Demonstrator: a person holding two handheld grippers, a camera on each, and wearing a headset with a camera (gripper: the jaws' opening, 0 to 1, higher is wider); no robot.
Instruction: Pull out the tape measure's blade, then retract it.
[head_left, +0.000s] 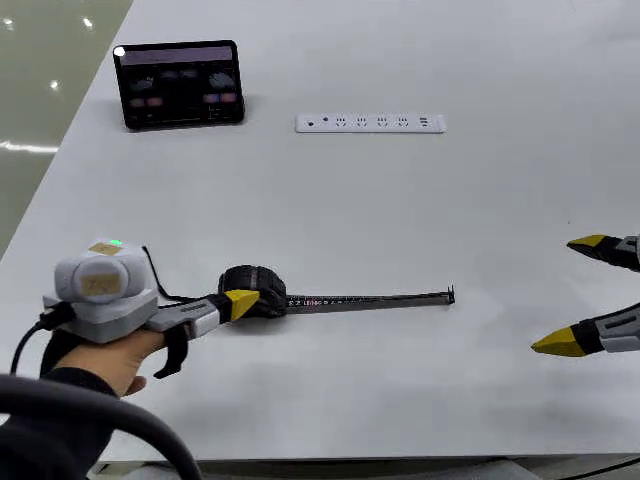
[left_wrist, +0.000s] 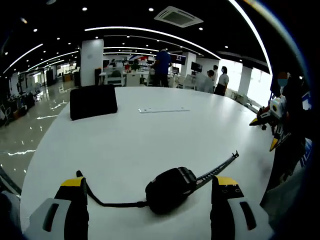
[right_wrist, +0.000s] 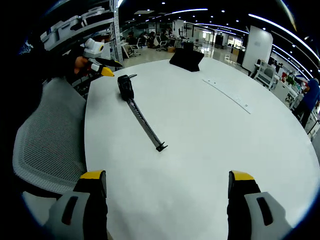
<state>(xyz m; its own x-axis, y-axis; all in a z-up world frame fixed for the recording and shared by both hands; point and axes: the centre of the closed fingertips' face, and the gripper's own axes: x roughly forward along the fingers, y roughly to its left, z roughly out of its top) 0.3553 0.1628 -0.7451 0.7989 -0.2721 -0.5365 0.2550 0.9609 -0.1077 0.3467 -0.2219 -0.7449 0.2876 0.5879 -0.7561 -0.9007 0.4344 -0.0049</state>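
Tablet (head_left: 180, 85): dark screen, propped up well beyond the tape measure case (head_left: 255, 288), off to its far left.
Left gripper (left_wrist: 150, 184): I have its jaws released and spread wide, with the case sitting between them. I cannot tell whether either jaw touches it.
Case: black, lying on the white table (head_left: 400, 210). A thin strap (left_wrist: 115, 204) trails from it back towards the left gripper.
Blade (head_left: 370, 298): drawn out of the case to the right, flat on the table, with the hook (head_left: 450, 295) at its far tip.
Power strip (head_left: 370, 123): white, beyond the blade, well apart from the case.
Right gripper (head_left: 570, 293): my jaws here are released and wide apart with nothing between them, well right of the case and past the hook.
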